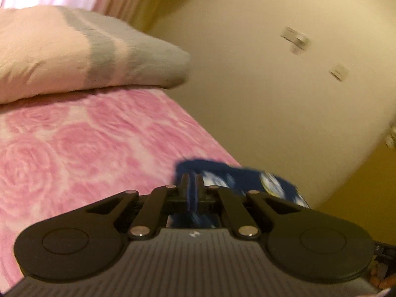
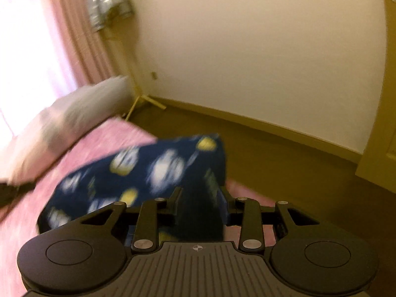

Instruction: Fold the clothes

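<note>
A dark blue garment [image 2: 138, 168] with white and yellow prints hangs lifted over the right edge of the bed, blurred by motion. My right gripper [image 2: 201, 191] is shut on a thick bunch of it, and the cloth fills the gap between the fingers. In the left wrist view my left gripper [image 1: 192, 178] is shut on a thin edge of the same garment [image 1: 247, 178], which trails off to the right past the fingers. Both grippers are above the pink rose-patterned bed cover [image 1: 86, 143].
A pink and grey pillow [image 1: 74, 49] lies at the head of the bed, against a pink curtain [image 2: 74, 37]. Right of the bed are brown floor [image 2: 272, 160] and a cream wall [image 2: 247, 49]. A person's fingertips [image 1: 386, 282] show at the lower right.
</note>
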`<state>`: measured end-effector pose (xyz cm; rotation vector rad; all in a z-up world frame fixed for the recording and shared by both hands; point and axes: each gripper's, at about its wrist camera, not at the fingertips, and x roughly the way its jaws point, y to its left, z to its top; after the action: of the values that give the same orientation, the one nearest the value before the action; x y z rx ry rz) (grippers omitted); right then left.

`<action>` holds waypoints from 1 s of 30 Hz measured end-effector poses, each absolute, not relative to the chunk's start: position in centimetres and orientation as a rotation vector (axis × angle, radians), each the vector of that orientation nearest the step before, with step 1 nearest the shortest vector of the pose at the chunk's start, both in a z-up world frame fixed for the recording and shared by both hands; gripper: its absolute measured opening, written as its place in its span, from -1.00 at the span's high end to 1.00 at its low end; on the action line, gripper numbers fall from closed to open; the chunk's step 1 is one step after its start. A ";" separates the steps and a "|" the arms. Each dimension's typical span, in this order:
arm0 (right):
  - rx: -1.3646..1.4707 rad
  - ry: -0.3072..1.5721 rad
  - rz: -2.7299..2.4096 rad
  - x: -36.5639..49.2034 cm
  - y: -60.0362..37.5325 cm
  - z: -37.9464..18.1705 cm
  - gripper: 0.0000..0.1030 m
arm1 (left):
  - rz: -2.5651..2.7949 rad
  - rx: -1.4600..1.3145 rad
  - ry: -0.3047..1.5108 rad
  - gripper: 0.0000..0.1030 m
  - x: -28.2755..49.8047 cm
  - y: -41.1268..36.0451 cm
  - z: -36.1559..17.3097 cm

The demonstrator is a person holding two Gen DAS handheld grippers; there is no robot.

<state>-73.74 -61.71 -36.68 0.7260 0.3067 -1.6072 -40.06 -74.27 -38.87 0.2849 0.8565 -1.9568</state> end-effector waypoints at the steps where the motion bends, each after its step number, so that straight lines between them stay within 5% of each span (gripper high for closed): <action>1: 0.716 0.334 -1.600 -72.7 -60.9 -37.1 0.33 | -1.950 0.313 0.861 0.99 -40.3 -73.7 -39.6; 6: 0.685 0.467 -1.595 -69.5 -57.7 -40.2 0.33 | -1.863 0.405 0.879 0.99 -38.9 -72.8 -42.7; 14: 0.896 0.526 -1.649 -66.7 -54.3 -36.9 0.33 | -1.783 0.664 0.868 0.97 -36.2 -68.6 -36.4; 18: 1.025 0.500 -1.623 -63.9 -51.2 -33.5 0.31 | -1.808 0.742 0.884 0.49 -35.9 -64.2 -30.9; 19: 1.048 0.486 -1.622 -63.2 -50.5 -32.4 0.25 | -1.818 0.758 0.888 0.38 -35.8 -63.0 -29.5; 21: 1.088 0.440 -1.623 -61.6 -48.7 -29.8 -0.58 | -1.837 0.792 0.853 0.32 -35.8 -60.9 -26.9; 30: 0.991 0.424 -1.659 -55.1 -43.3 -19.2 -0.60 | -1.823 0.895 0.670 0.02 -34.3 -53.7 -17.5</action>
<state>-55.12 -43.28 -19.20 0.9915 0.4236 -1.6594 -34.30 -53.71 -17.54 0.8947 0.6699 -1.8229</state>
